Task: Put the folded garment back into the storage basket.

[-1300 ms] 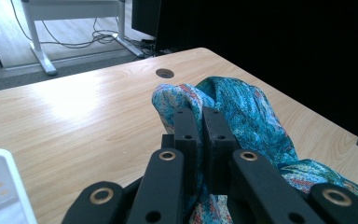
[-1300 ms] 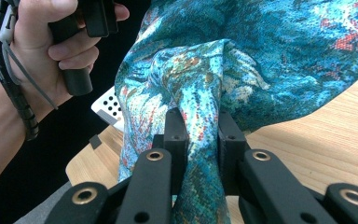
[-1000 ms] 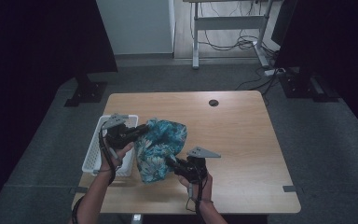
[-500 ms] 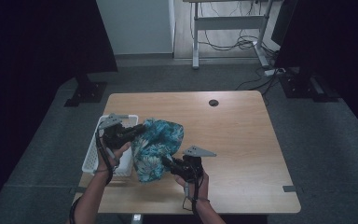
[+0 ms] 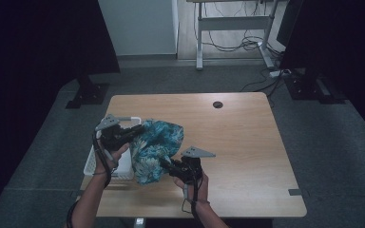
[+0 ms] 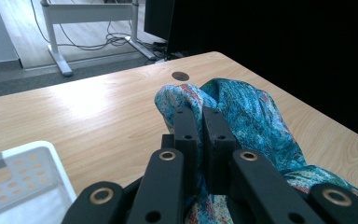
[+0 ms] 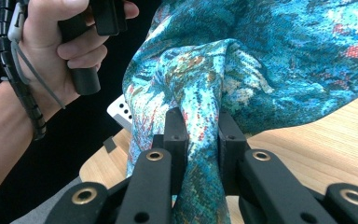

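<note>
A teal patterned cloth (image 5: 156, 148) with red flecks hangs between both hands over the left part of the wooden table (image 5: 237, 128). My left gripper (image 5: 138, 129) is shut on the cloth's upper left edge. In the left gripper view its jaws (image 6: 201, 121) pinch a fold of the cloth (image 6: 251, 112). My right gripper (image 5: 165, 164) is shut on the cloth's lower part. In the right gripper view a thick twist of cloth (image 7: 200, 121) runs between the jaws, and the left hand (image 7: 56, 46) shows at the upper left.
A white perforated basket (image 5: 95, 164) sits at the table's left edge under the left hand; its corner (image 6: 23, 177) shows in the left gripper view. A round cable hole (image 5: 217, 104) lies at the table's far side. A desk frame with cables (image 5: 237, 28) stands beyond.
Both hands and the cloth have shifted slightly to the left; the grips are unchanged.
</note>
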`<action>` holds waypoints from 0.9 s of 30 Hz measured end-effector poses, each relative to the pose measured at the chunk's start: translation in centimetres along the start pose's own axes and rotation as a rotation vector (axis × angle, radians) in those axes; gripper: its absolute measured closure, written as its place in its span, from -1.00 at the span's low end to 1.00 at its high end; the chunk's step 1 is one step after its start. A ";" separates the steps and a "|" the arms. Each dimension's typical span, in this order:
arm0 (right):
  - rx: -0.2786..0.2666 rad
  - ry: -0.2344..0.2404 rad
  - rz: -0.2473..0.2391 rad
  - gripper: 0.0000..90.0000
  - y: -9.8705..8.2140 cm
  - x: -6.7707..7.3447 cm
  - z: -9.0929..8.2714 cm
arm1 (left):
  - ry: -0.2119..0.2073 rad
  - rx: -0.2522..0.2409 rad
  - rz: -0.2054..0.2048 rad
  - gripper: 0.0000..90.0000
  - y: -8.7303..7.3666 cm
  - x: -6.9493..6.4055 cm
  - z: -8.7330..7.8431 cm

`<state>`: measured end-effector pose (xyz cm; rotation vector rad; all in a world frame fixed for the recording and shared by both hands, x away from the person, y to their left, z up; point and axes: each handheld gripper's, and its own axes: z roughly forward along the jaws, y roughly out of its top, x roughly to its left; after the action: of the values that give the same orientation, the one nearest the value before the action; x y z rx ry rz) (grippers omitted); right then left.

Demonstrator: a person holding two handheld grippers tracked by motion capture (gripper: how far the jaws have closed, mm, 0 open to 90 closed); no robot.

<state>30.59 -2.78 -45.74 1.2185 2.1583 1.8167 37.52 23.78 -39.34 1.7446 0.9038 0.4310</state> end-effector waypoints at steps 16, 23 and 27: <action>0.012 0.014 -0.010 0.73 0.7 0.9 0.9 | 0.012 -0.006 -0.015 0.90 0.0 1.0 -0.6; 0.016 0.023 -0.013 0.73 0.8 1.3 1.5 | 0.020 -0.009 -0.023 0.90 -0.2 1.4 -1.1; 0.018 0.022 -0.014 0.73 0.8 1.3 1.7 | 0.024 -0.005 -0.025 0.90 -0.4 1.6 -1.1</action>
<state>30.95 -0.65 -44.98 1.1893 2.1934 1.8184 37.72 25.75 -39.51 1.7246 0.9402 0.4384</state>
